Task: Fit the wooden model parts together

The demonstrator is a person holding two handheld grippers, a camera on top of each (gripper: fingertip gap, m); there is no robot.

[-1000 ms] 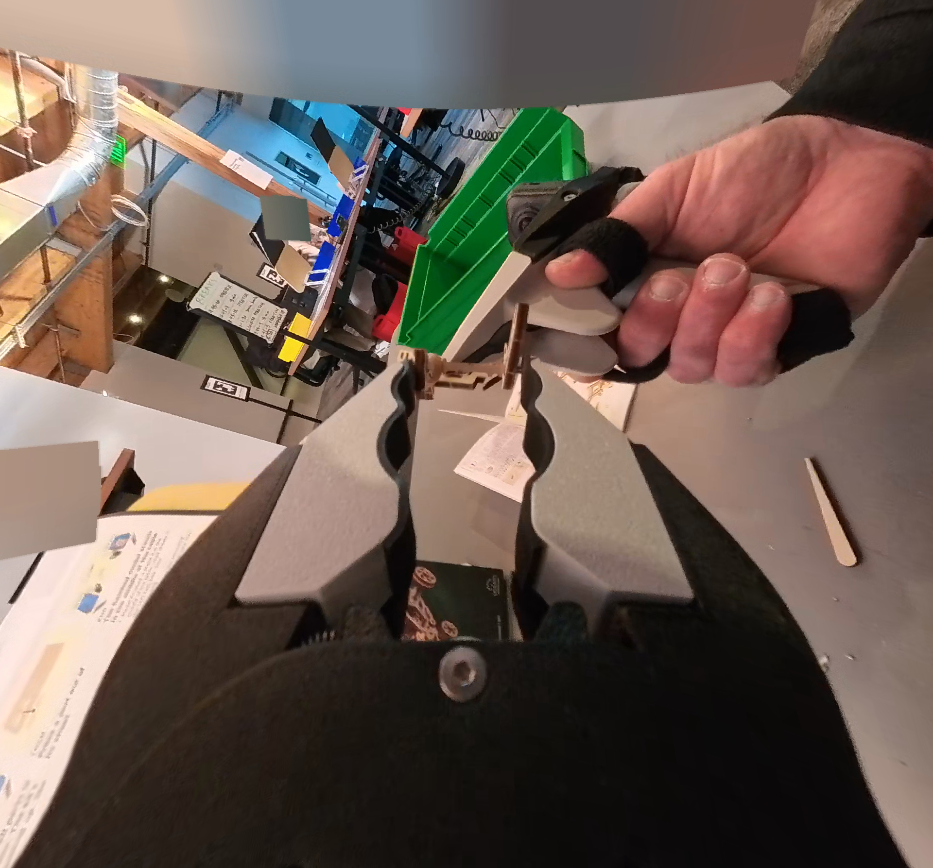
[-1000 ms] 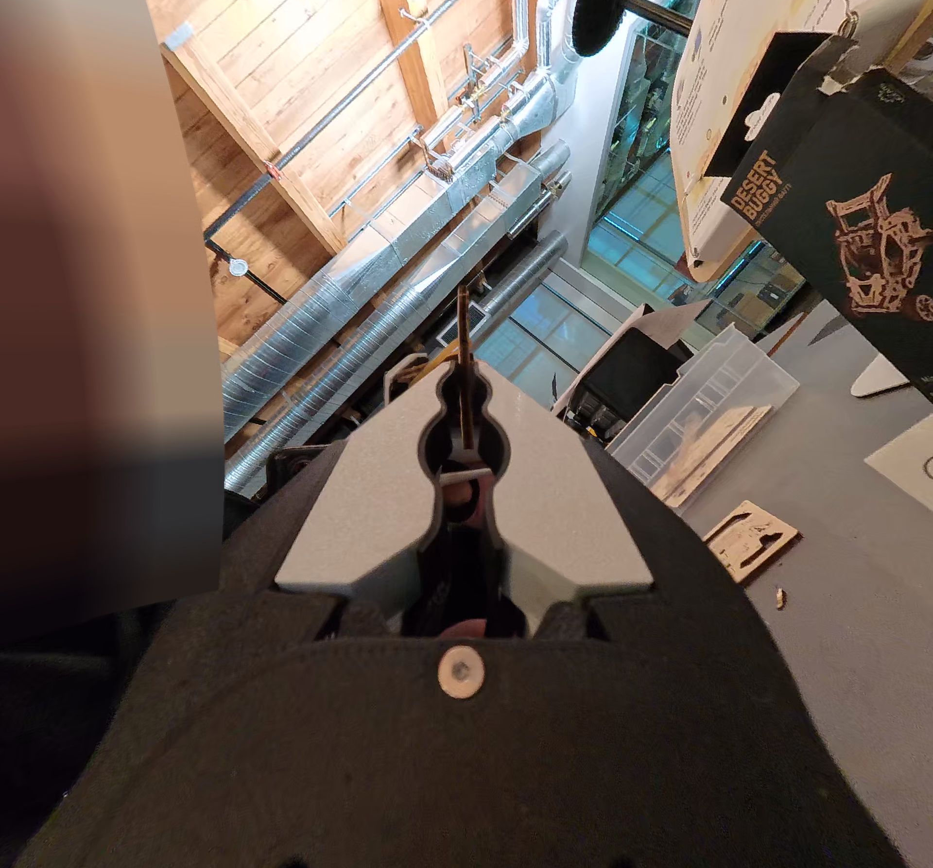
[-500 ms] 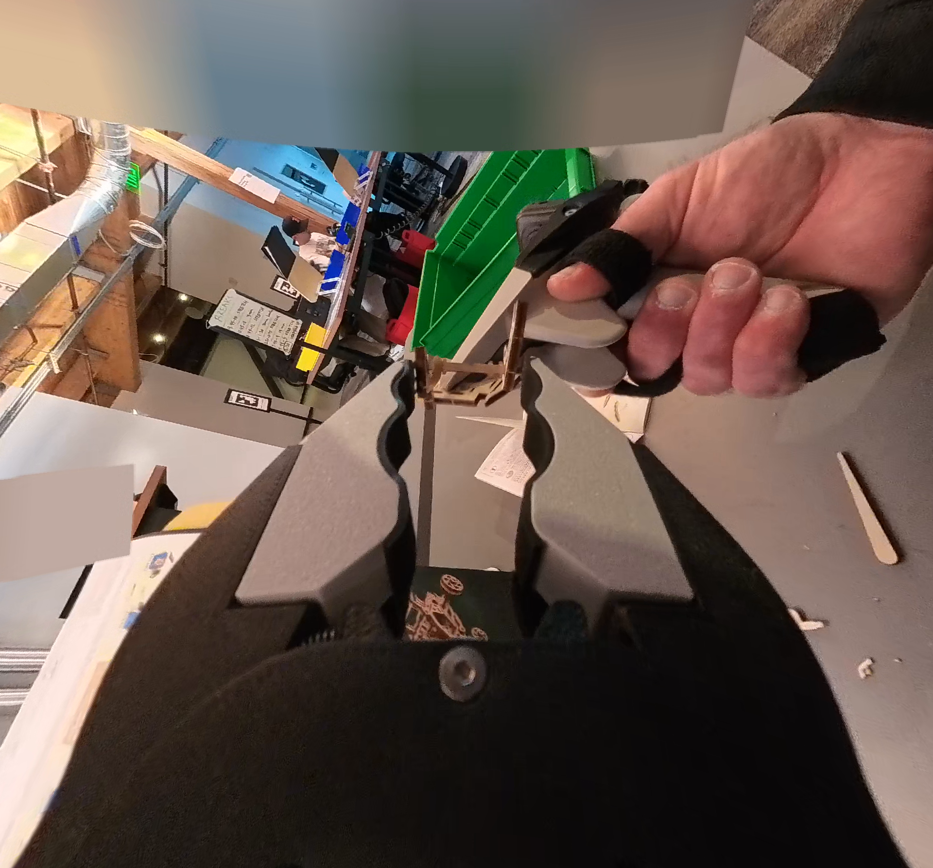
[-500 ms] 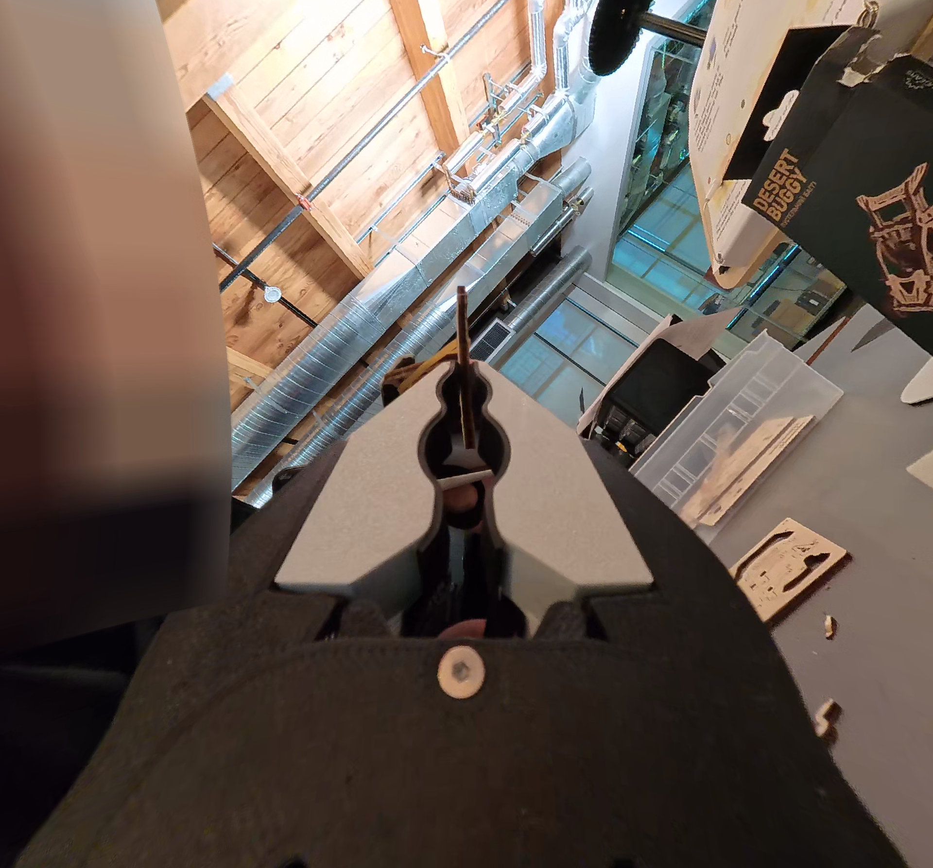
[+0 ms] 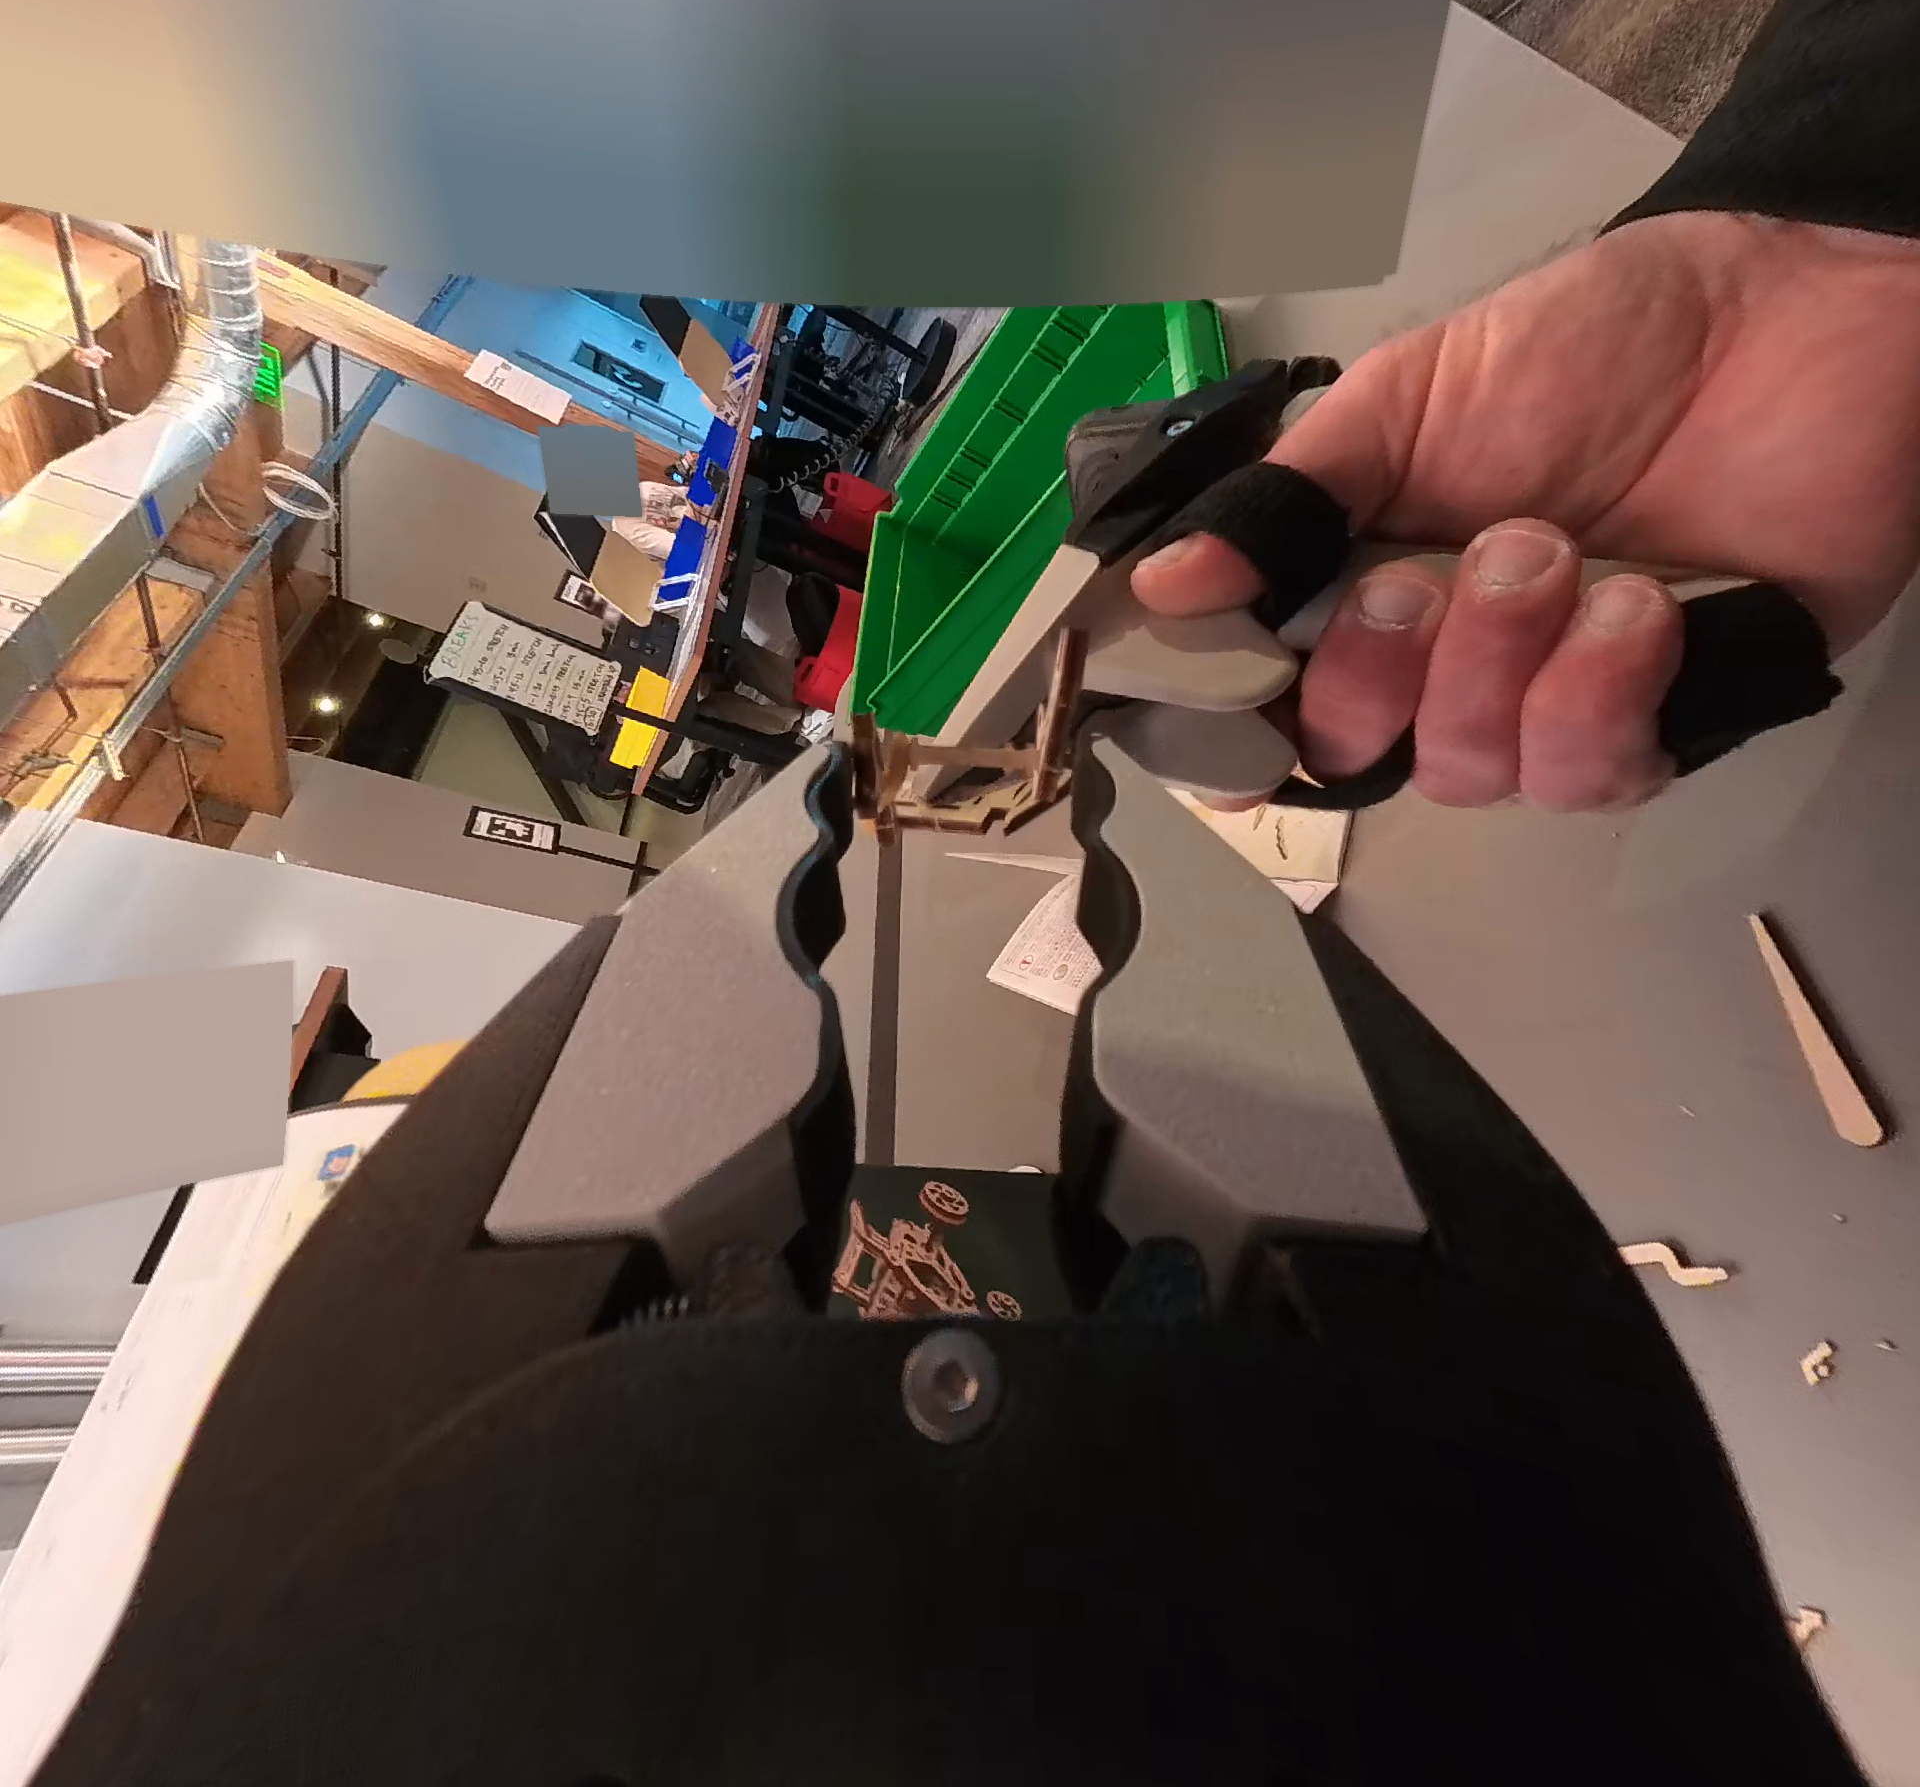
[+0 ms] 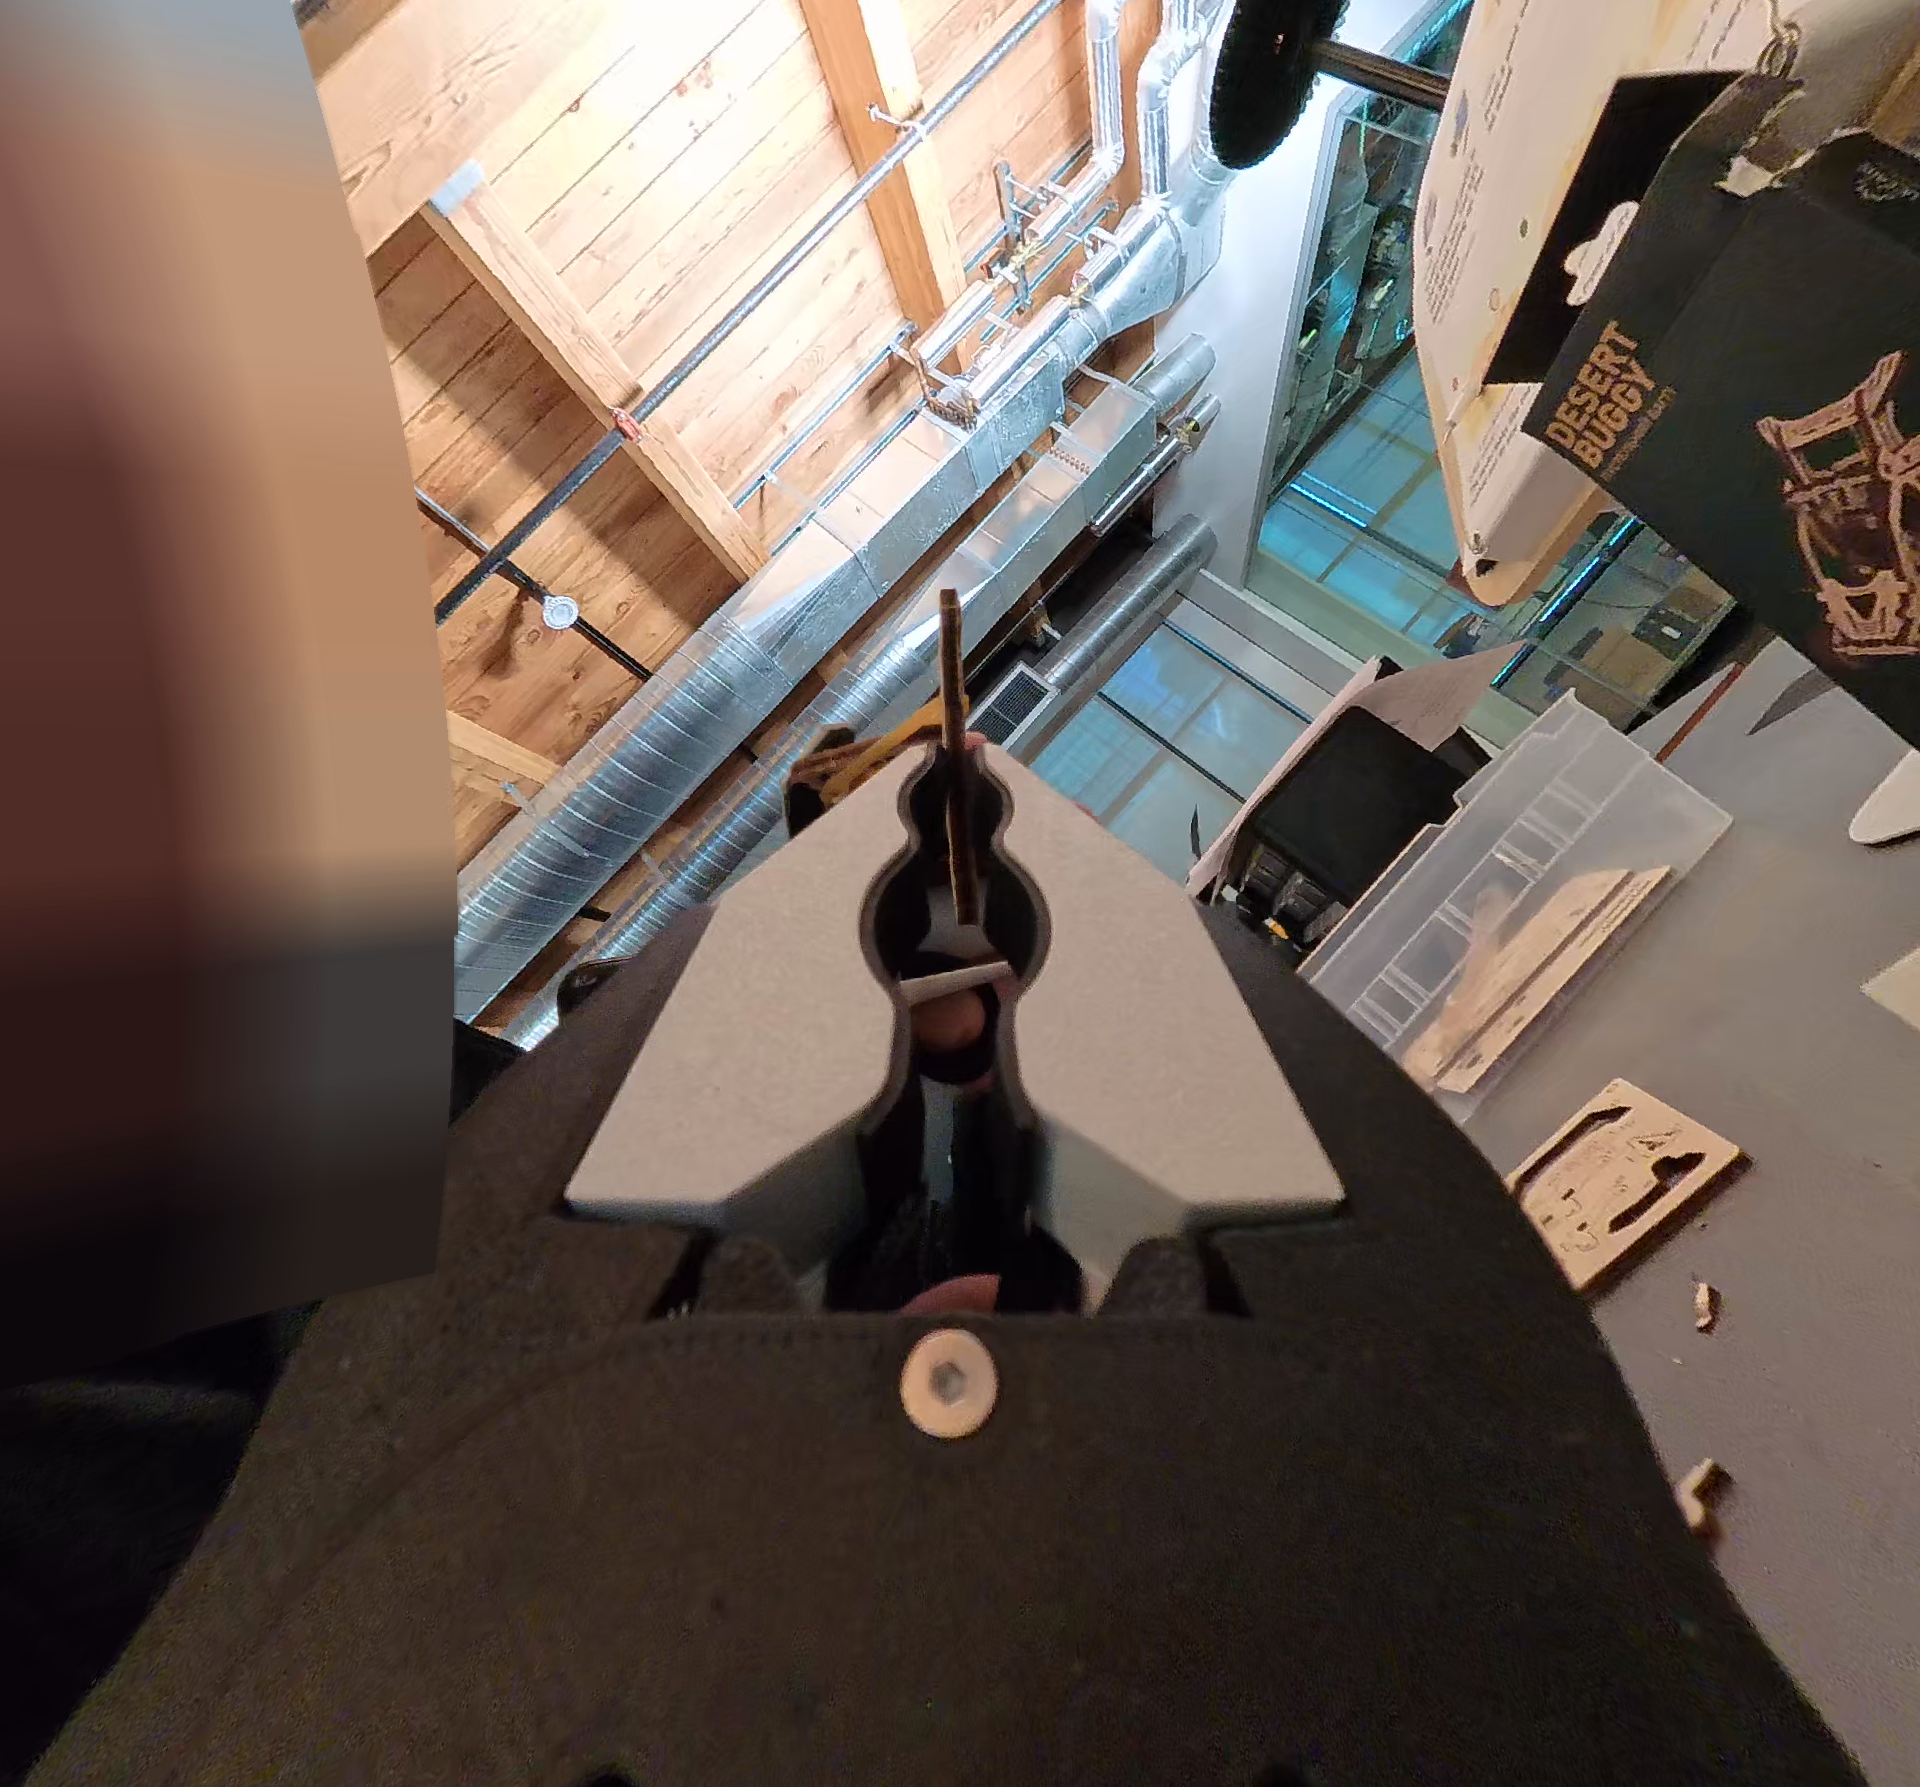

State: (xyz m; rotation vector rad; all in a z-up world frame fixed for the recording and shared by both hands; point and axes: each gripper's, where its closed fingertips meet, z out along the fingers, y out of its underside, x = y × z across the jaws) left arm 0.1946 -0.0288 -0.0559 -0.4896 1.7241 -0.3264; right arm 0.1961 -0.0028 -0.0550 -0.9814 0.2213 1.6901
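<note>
Your left gripper (image 5: 961, 781) has its jaws set well apart, and the small wooden model frame (image 5: 961, 776) spans the gap at the very tips: its left upright lies against the left fingertip (image 5: 826, 787), while its right end sits at the right fingertip, where you cannot tell whether that pad presses on it. Just beyond, your right hand (image 5: 1558, 532) grips the handle of the right gripper (image 5: 1065, 698), whose closed fingers pinch a thin upright wooden piece at the frame's right side. In the right wrist view the jaws are together, clamped on that thin wooden piece (image 6: 951, 698), seen edge-on and sticking out past the tips. Under the left gripper, a dark box (image 5: 920, 1249) with a printed model drawing lies on the grey table (image 5: 1558, 1010). Farther right lie a flat wooden stick (image 5: 1813, 1036) and small wood scraps (image 5: 1673, 1259). Behind the frame stands a green bin (image 5: 987, 532). In the right view, a punched-out wooden sheet (image 6: 1621, 1187) and a clear plastic tray (image 6: 1507, 927) rest on the table.
</note>
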